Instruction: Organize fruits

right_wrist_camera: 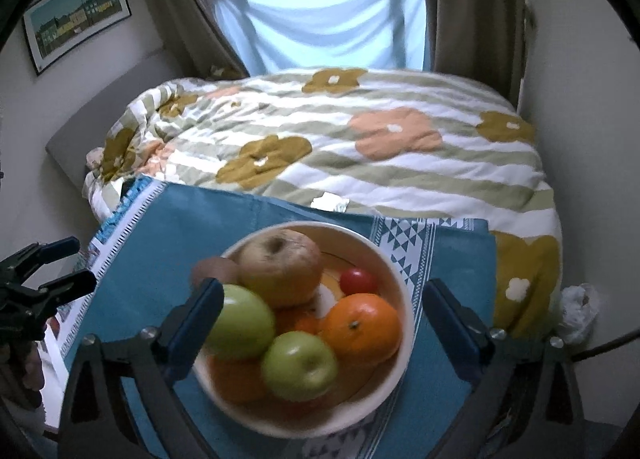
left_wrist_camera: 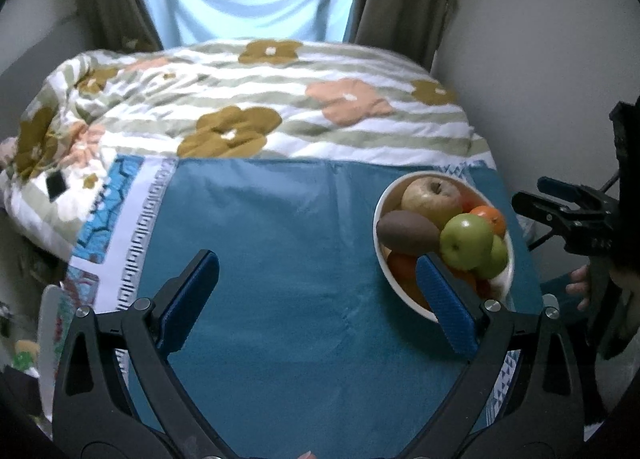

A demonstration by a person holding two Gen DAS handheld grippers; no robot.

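While both tools tilt downward over the blue cloth [left_wrist_camera: 280,239], the left gripper [left_wrist_camera: 316,295] and right gripper [right_wrist_camera: 320,319] stand spread and empty. Lower centre in the right view, the bowl [right_wrist_camera: 404,299] holds fruit; the kiwi [left_wrist_camera: 408,233] lies lengthwise left to right.

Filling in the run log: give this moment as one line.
left gripper: open, empty | right gripper: open, empty, over bowl | fruit: all in bowl | blue cloth: bare
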